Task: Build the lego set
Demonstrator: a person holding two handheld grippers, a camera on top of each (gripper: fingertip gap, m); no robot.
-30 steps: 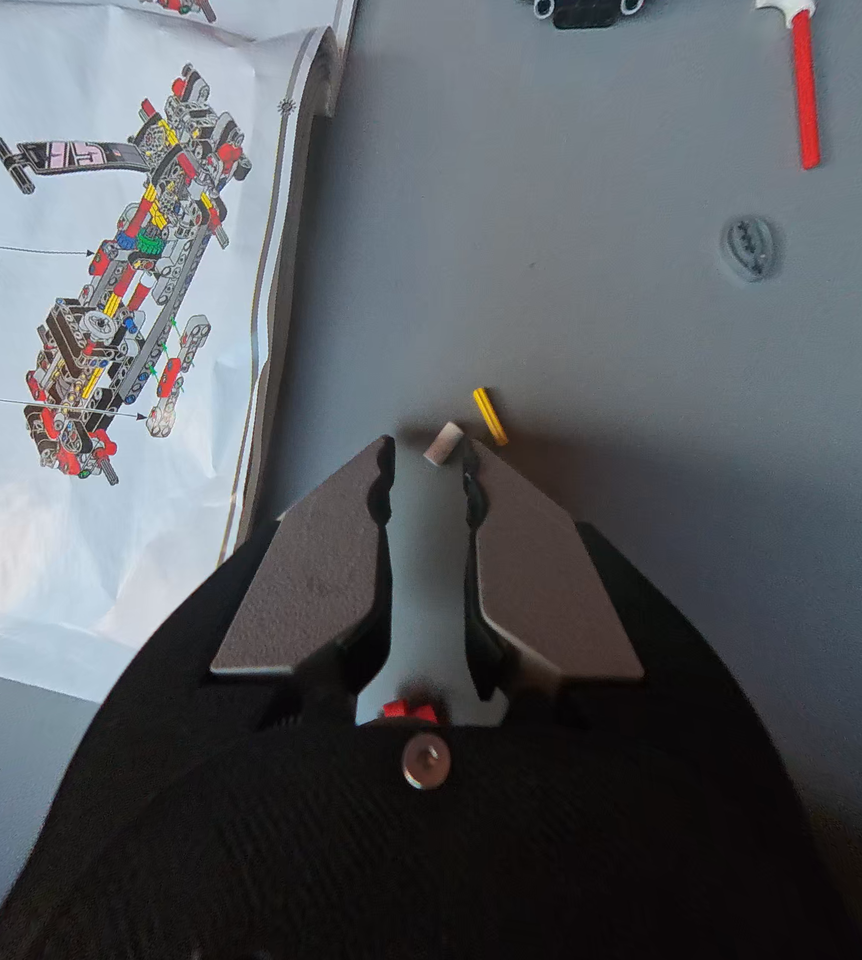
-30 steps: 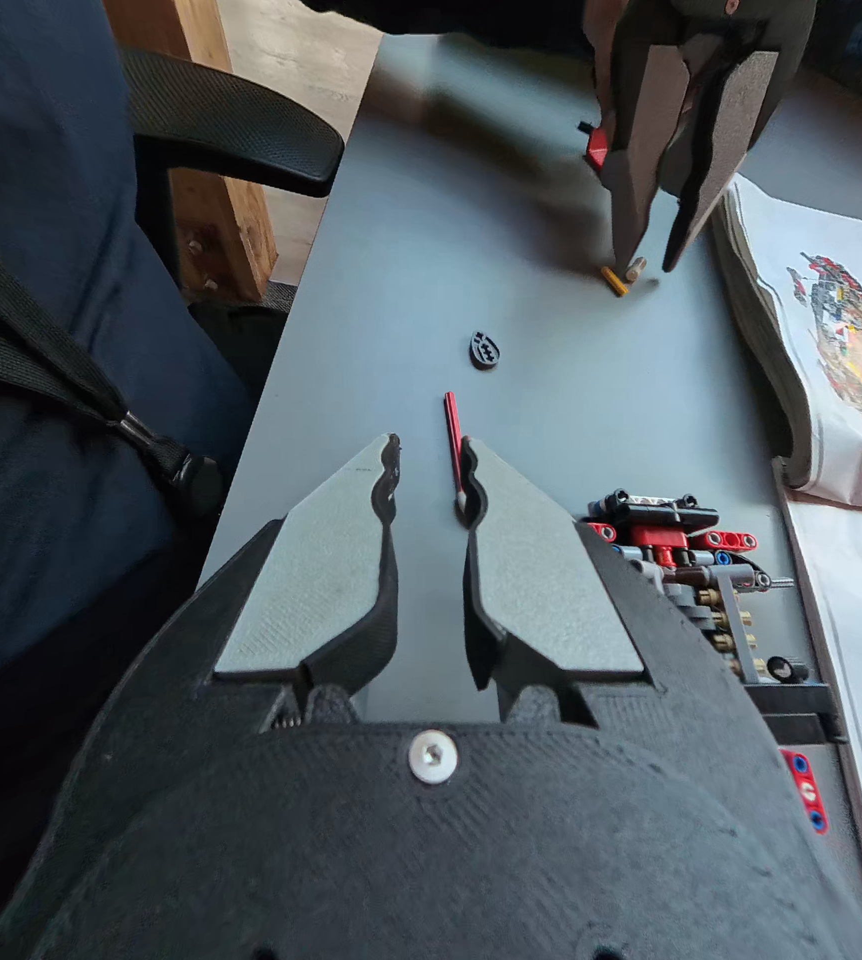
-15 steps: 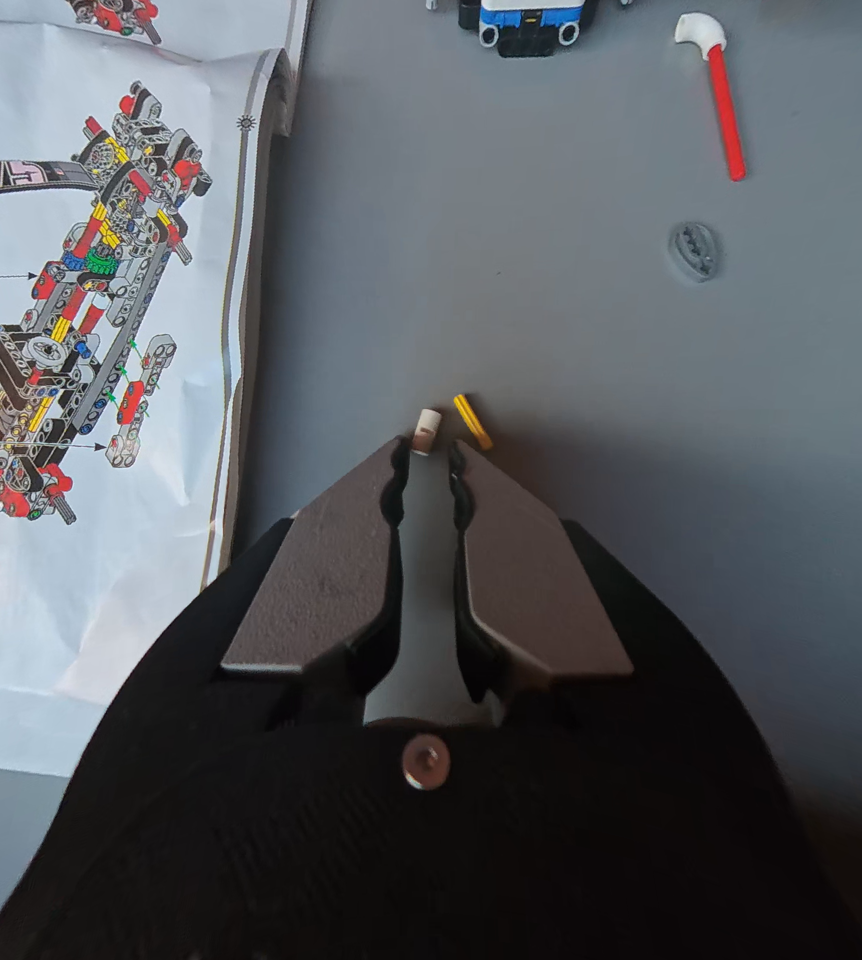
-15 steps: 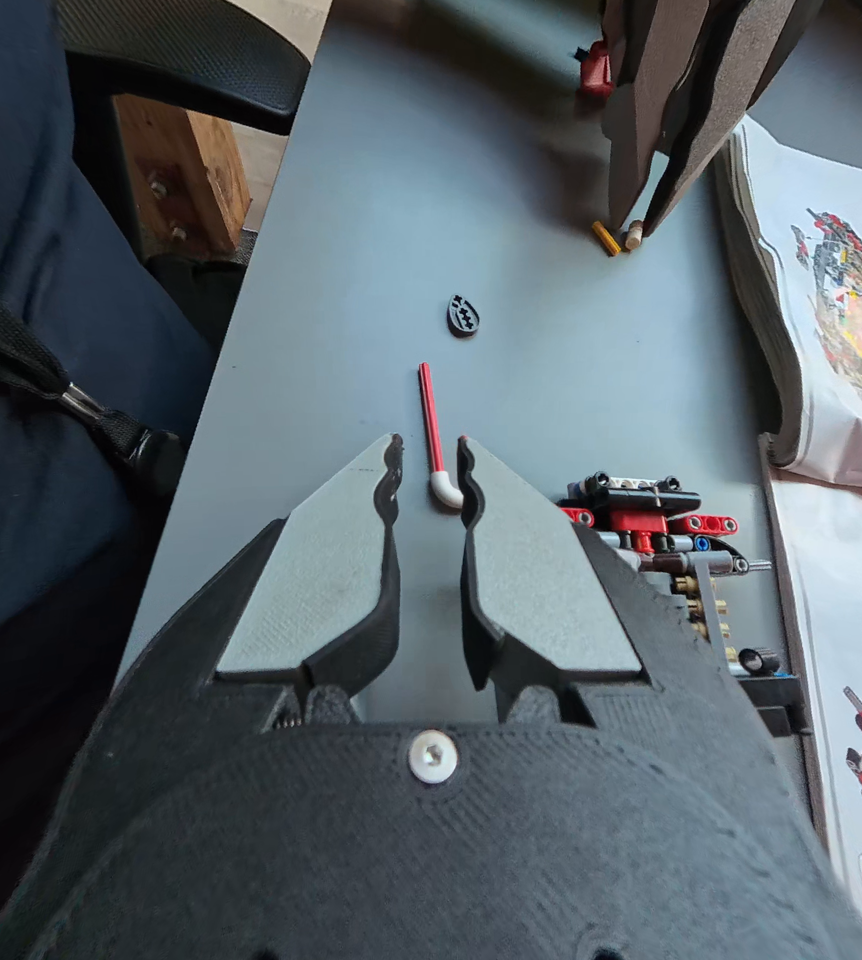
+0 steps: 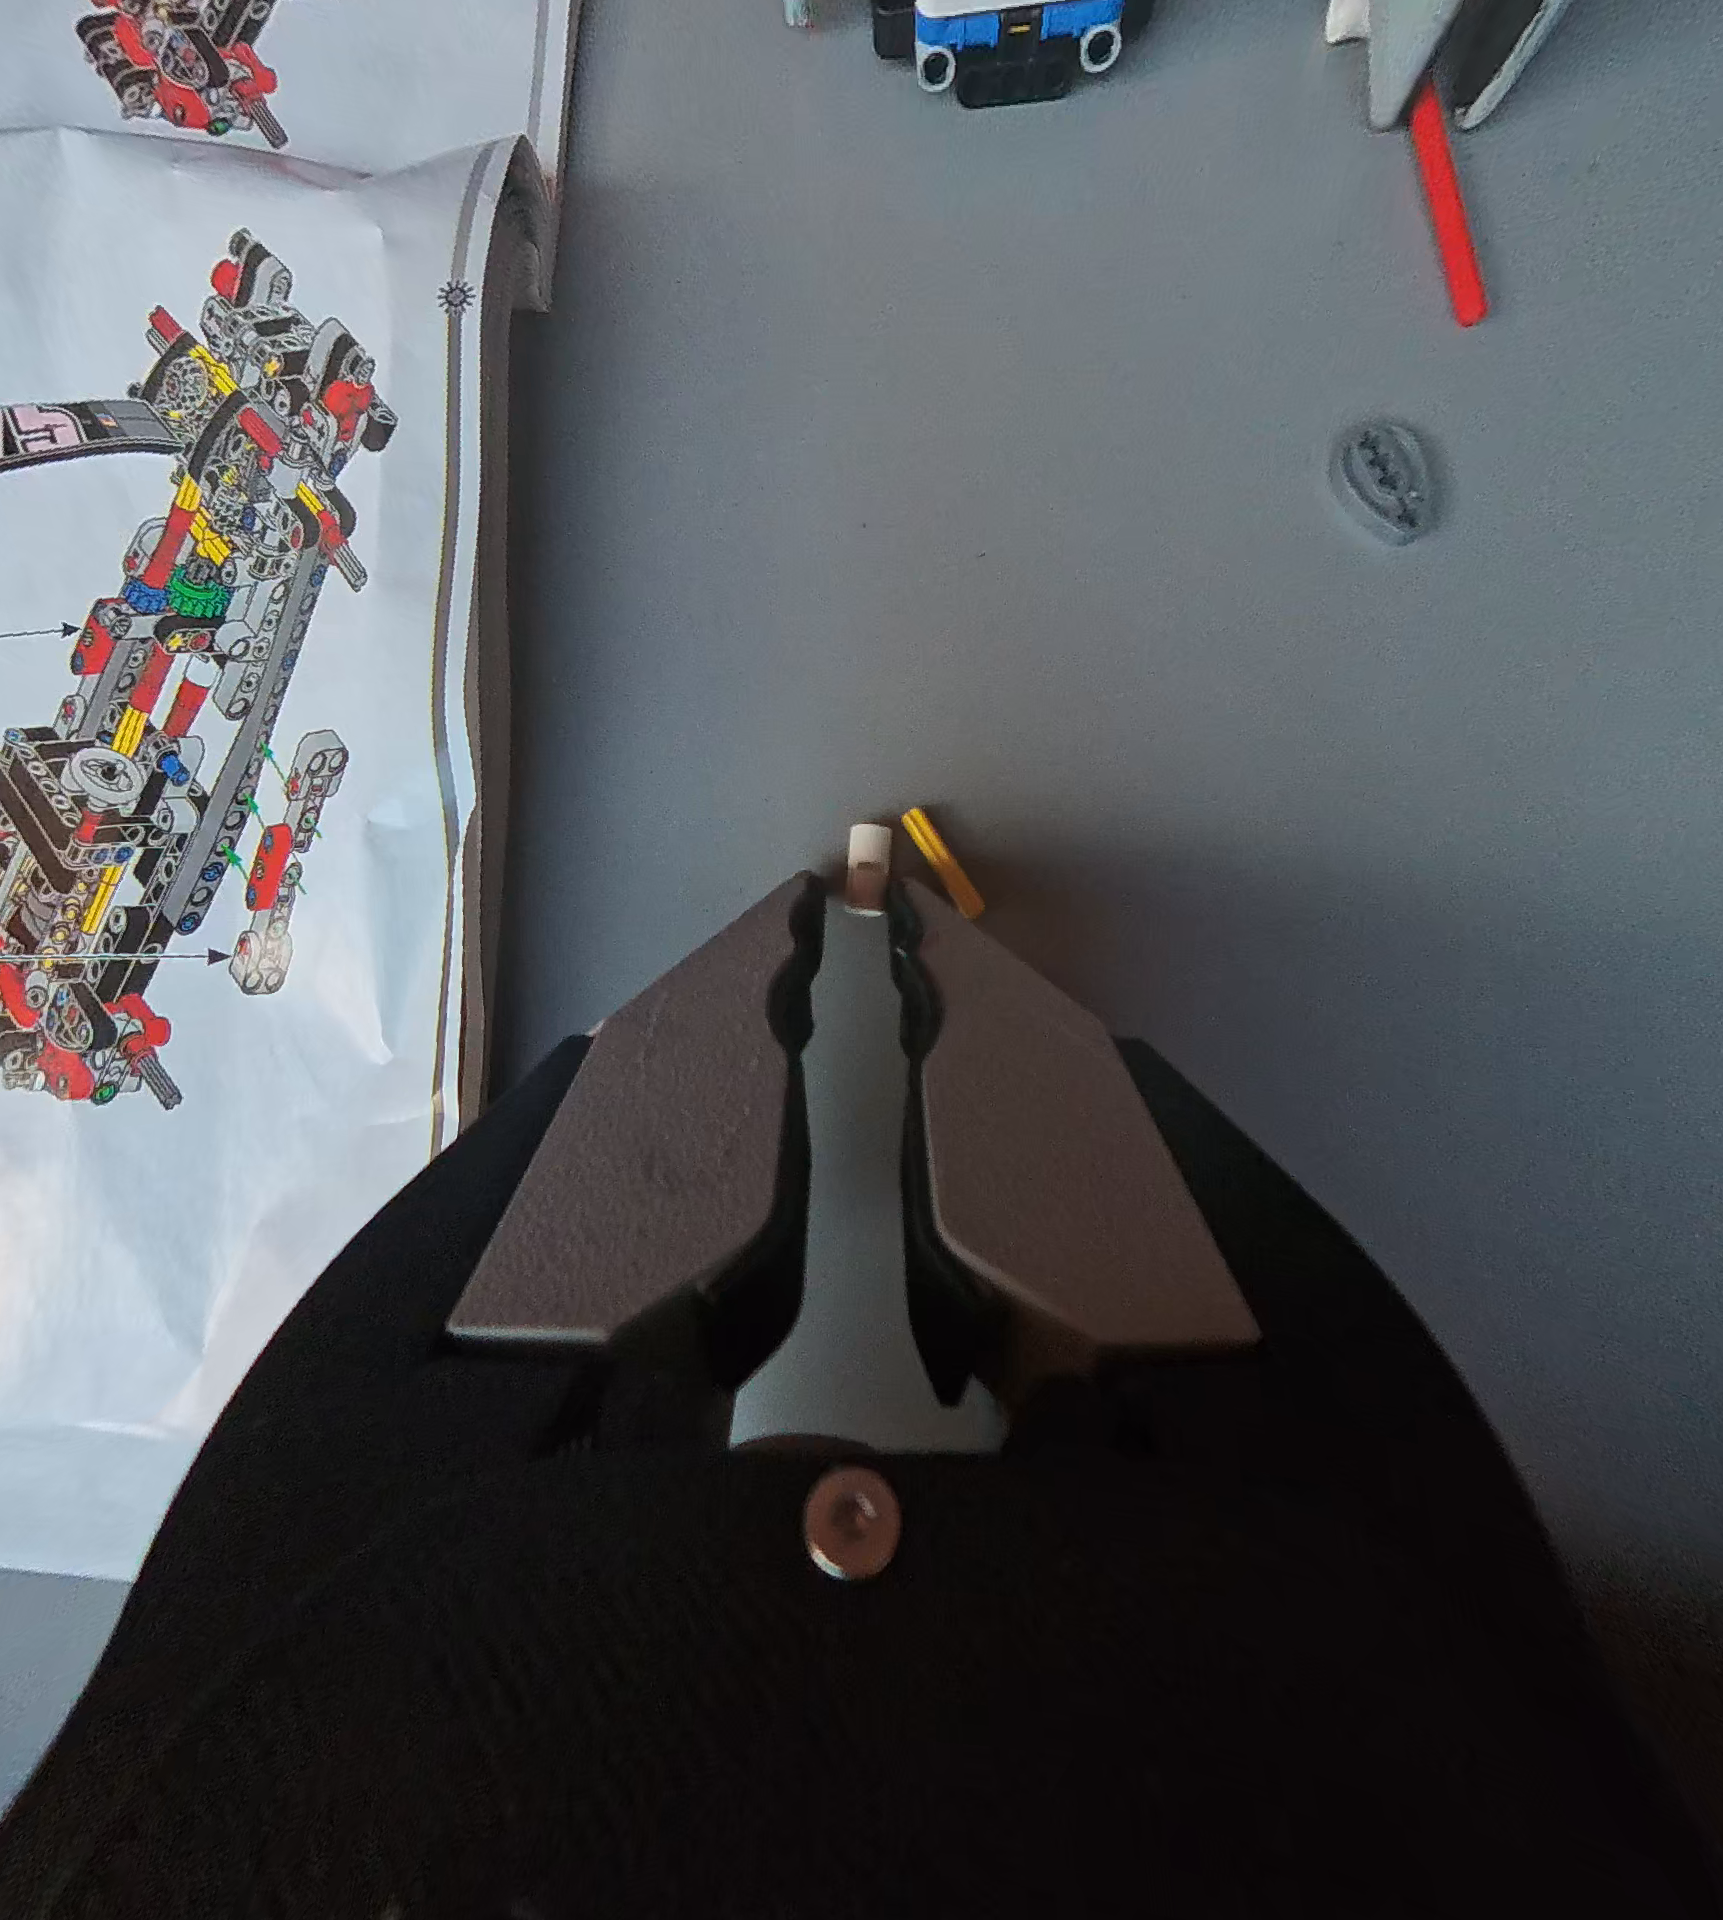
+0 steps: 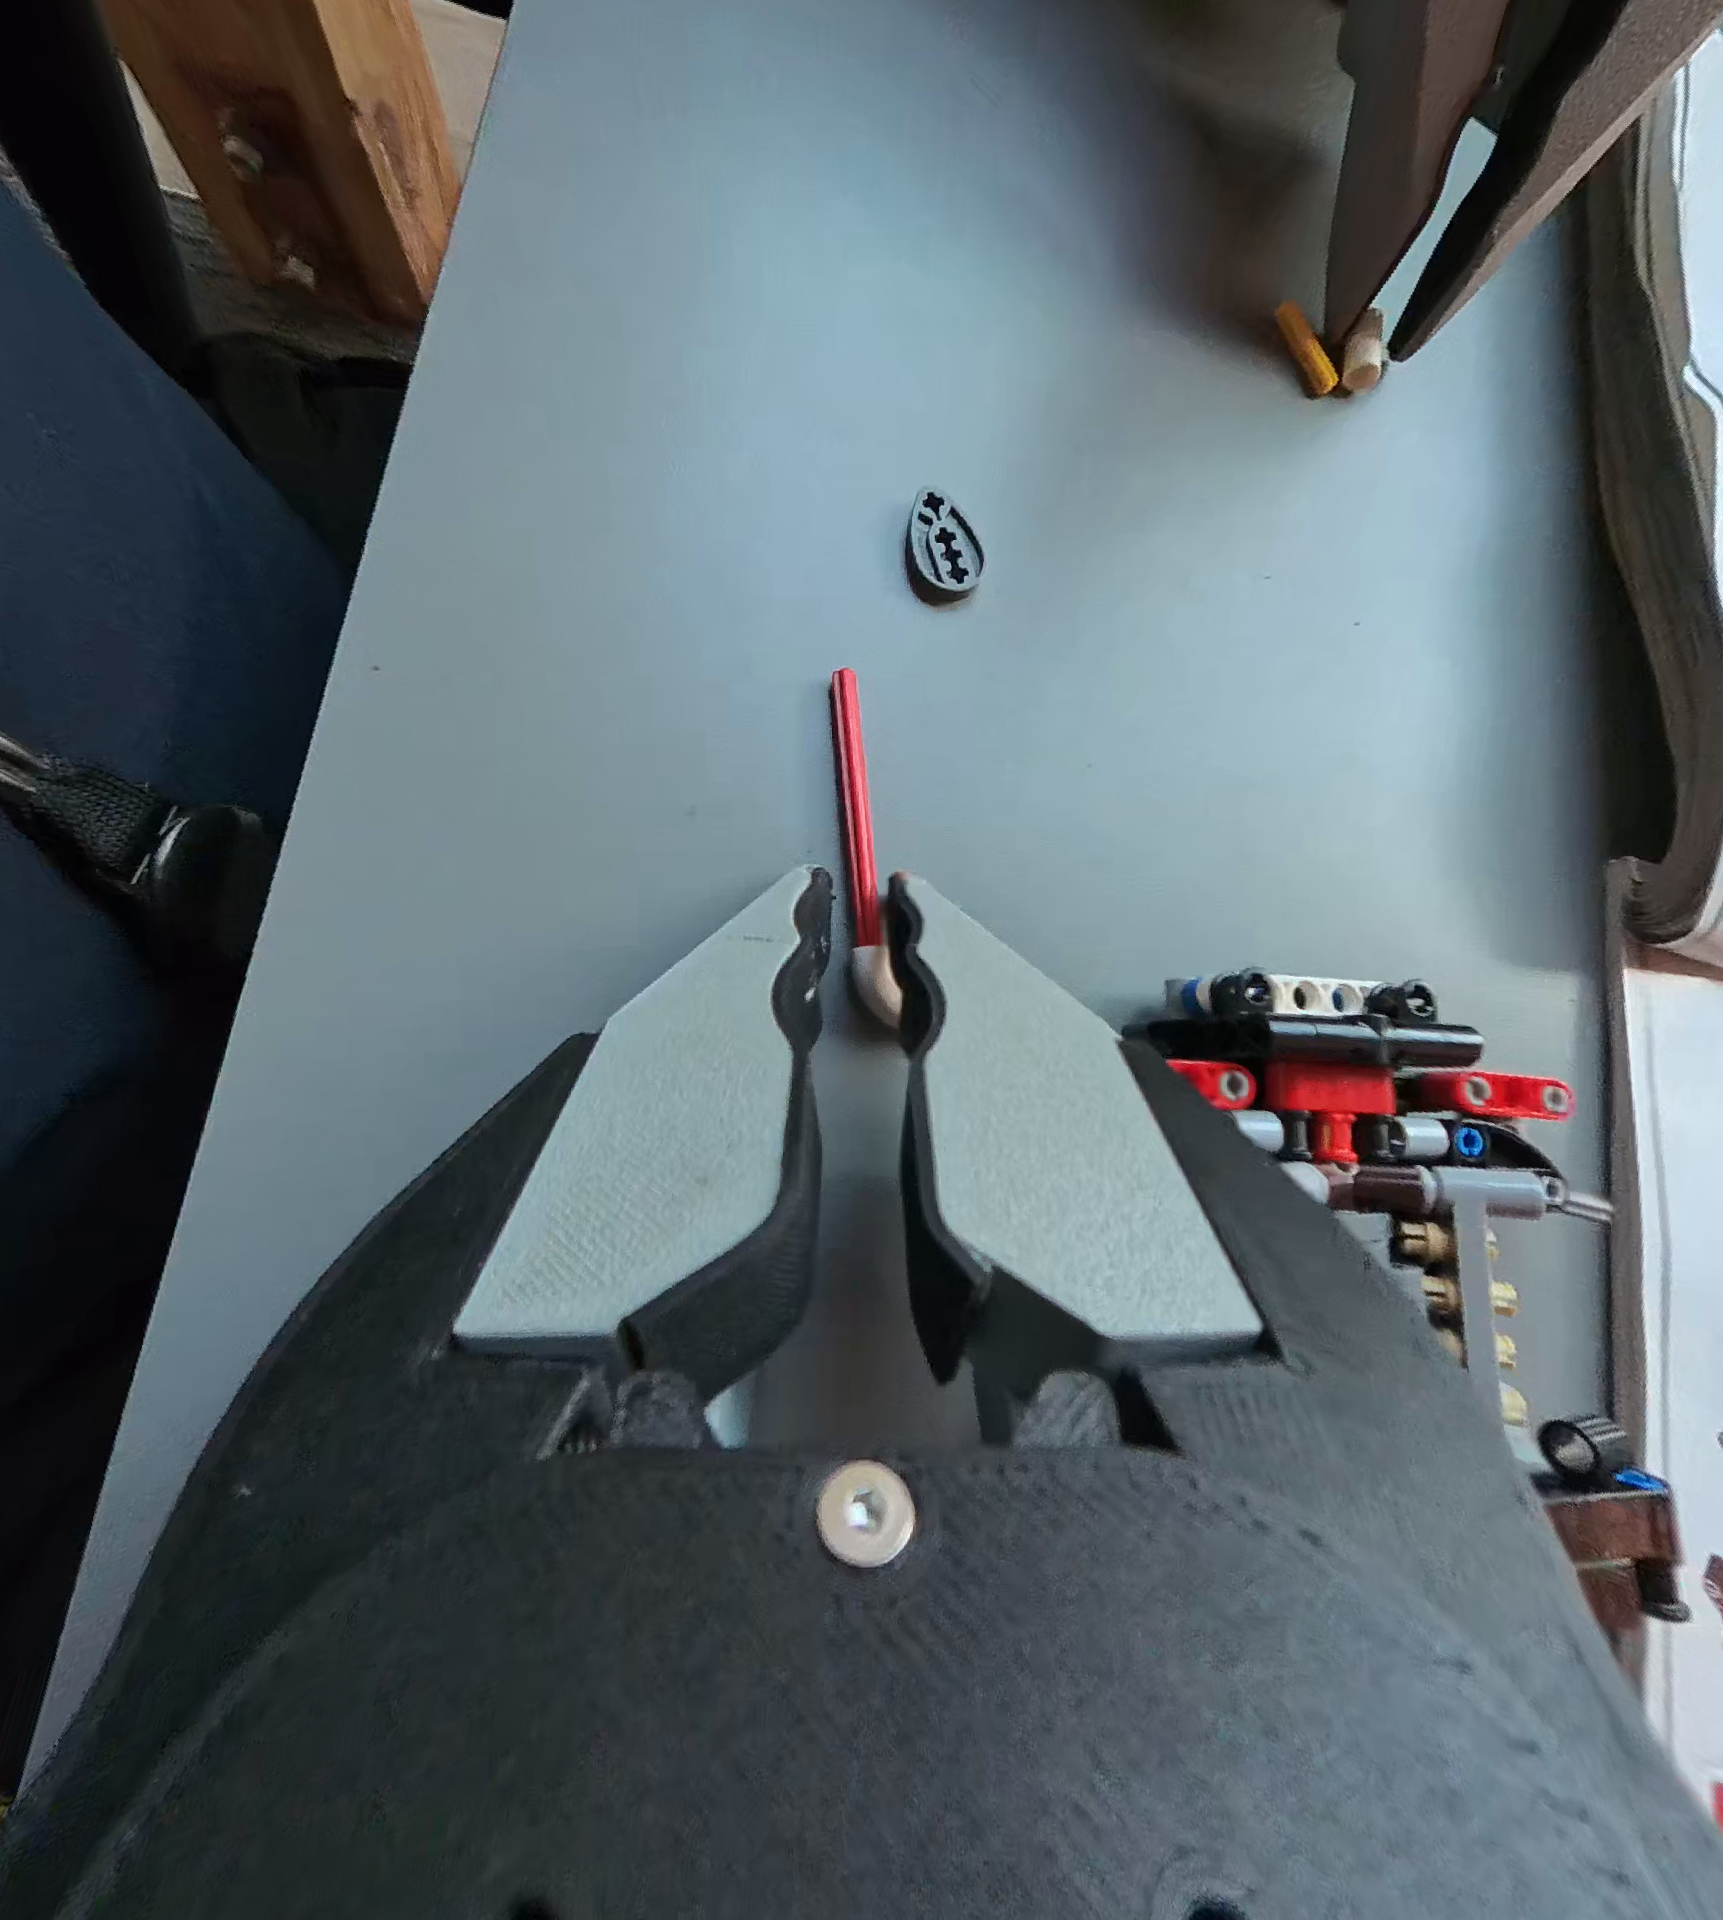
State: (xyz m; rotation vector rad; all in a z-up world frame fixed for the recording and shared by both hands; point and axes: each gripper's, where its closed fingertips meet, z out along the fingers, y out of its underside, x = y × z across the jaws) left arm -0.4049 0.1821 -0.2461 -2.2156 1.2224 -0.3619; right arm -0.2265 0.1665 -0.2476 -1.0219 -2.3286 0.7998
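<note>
My left gripper [image 5: 857, 888] is shut on a small tan cylinder [image 5: 866, 857] that lies on the grey table [image 5: 940, 468], with its far end sticking out past the tips. A short yellow axle [image 5: 940, 862] lies just to its right, against my right finger. My right gripper [image 6: 857, 883] is shut on the white elbow connector [image 6: 872, 987] at the near end of a red axle [image 6: 849, 769], which lies flat and points away. The right wrist view also shows the left gripper [image 6: 1371, 348] with the cylinder [image 6: 1364, 358] at its tips.
A dark grey cam-shaped piece [image 6: 945, 545] lies beyond the red axle. A partly built brick model [image 6: 1356, 1091] stands right of my right gripper. An open instruction booklet [image 5: 161, 623] covers the table's side. A person in dark blue [image 6: 57, 520] sits at the table's edge. My right fingertips sit around 20 cm from my left ones. To reach the dark grey cam-shaped piece [image 6: 945, 545] in a straight line is about 7 cm for my right fingers, about 12 cm for my left. My left wrist view [image 5: 1396, 458] looks at it from another angle.
Both grippers narrowed their jaws. The left closed in on the tan cylinder, which turned to lie along the fingers. The right moved forward over the white connector and closed on it.
</note>
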